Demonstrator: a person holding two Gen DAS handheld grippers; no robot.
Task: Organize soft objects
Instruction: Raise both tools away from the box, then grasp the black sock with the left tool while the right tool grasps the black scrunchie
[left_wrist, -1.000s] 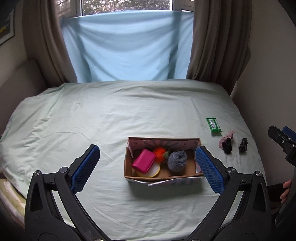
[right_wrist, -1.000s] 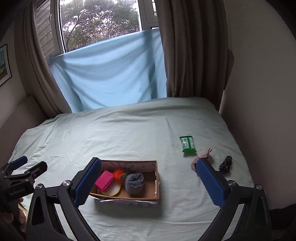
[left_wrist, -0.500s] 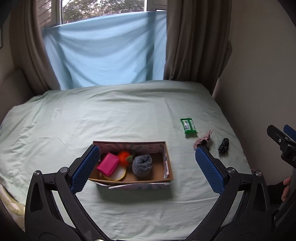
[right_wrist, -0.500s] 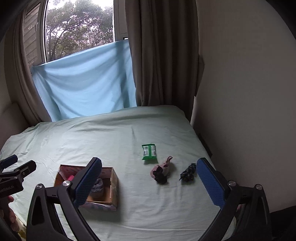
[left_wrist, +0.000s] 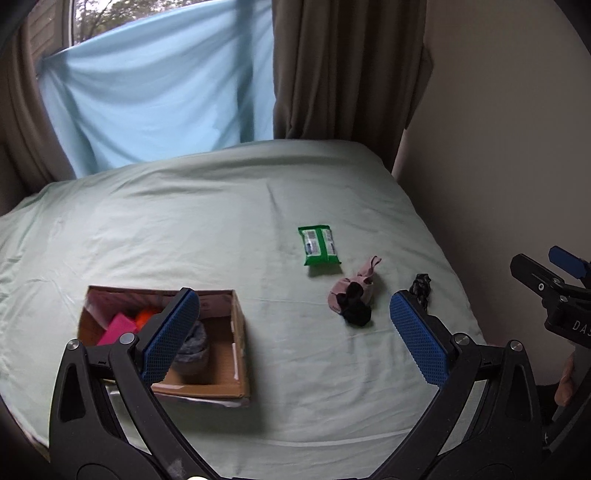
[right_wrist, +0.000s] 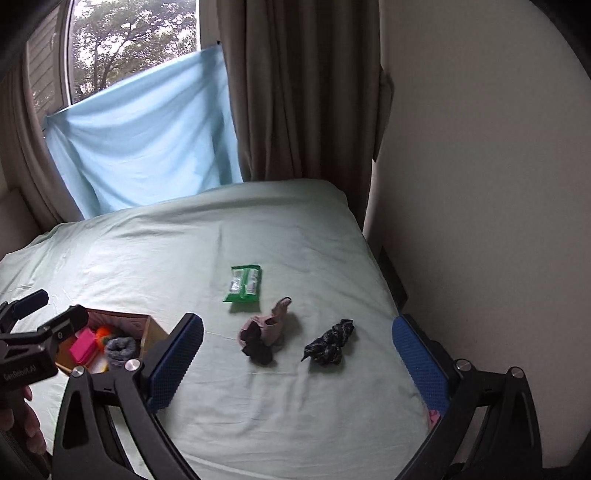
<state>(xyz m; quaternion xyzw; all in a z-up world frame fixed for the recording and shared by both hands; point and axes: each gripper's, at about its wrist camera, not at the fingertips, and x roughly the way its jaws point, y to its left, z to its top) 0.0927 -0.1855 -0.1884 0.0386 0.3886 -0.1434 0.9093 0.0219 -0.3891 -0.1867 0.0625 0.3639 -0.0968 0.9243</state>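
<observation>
A cardboard box sits on the bed at the left; it holds a pink pouch, an orange item and a grey rolled sock. To its right lie a green wipes pack, a pink-and-black sock bundle and a dark patterned scrunchie. My left gripper is open and empty above the bed between box and socks. My right gripper is open and empty, with the sock bundle and scrunchie between its fingers' lines. The box shows at its left.
The bed has a pale green sheet. A wall runs along the right bed edge. Brown curtains and a blue sheet hang at the back. A small pink thing lies by the right finger.
Both grippers have swung to the right. The box has slid left in both views, and the wipes, socks and scrunchie have come toward the middle. Both stay open.
</observation>
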